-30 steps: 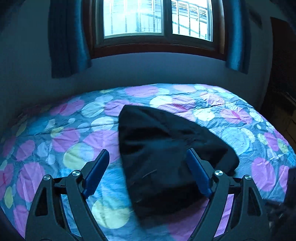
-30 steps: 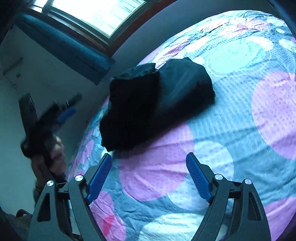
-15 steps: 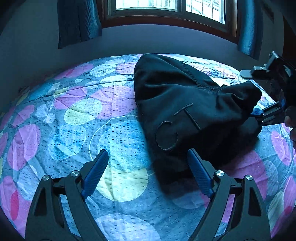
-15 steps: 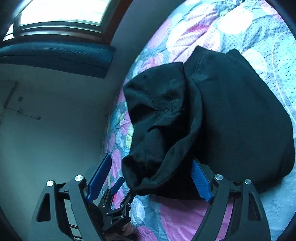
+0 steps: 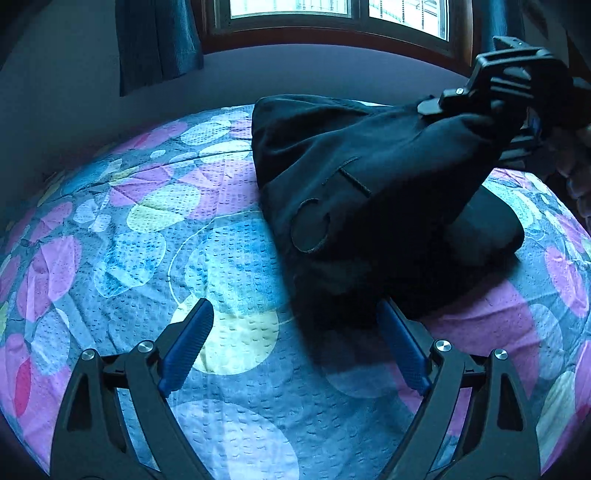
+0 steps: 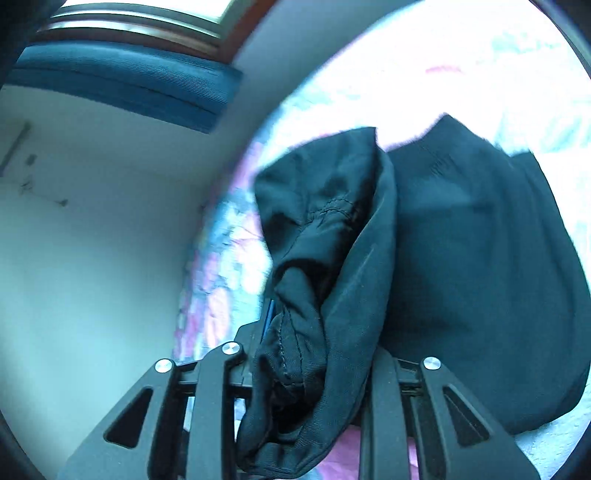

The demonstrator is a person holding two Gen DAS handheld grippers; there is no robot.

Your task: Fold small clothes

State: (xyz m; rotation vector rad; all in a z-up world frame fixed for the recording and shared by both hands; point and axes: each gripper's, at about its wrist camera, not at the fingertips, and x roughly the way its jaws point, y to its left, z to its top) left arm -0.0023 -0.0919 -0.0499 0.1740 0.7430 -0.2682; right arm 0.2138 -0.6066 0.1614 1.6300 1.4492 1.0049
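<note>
Left wrist view shows the left tongs angled down toward the bed, jaws wide and opening, blue pads clear of everything; the near edge of the black garment lies just ahead of the right-hand pad, not gripped. The garment sits toward the far right part of the bed, near the wall under the window, one end bunched and lifted off the dotted bedspread. That lifted end is caught in the right tongs, which reach in roughly level from the right edge of the bed, with fingers of the person's hand behind them.

Right wrist view shows the right tongs closing, a thick fold of the garment pressed between the jaws and hiding the pads almost wholly.
</note>
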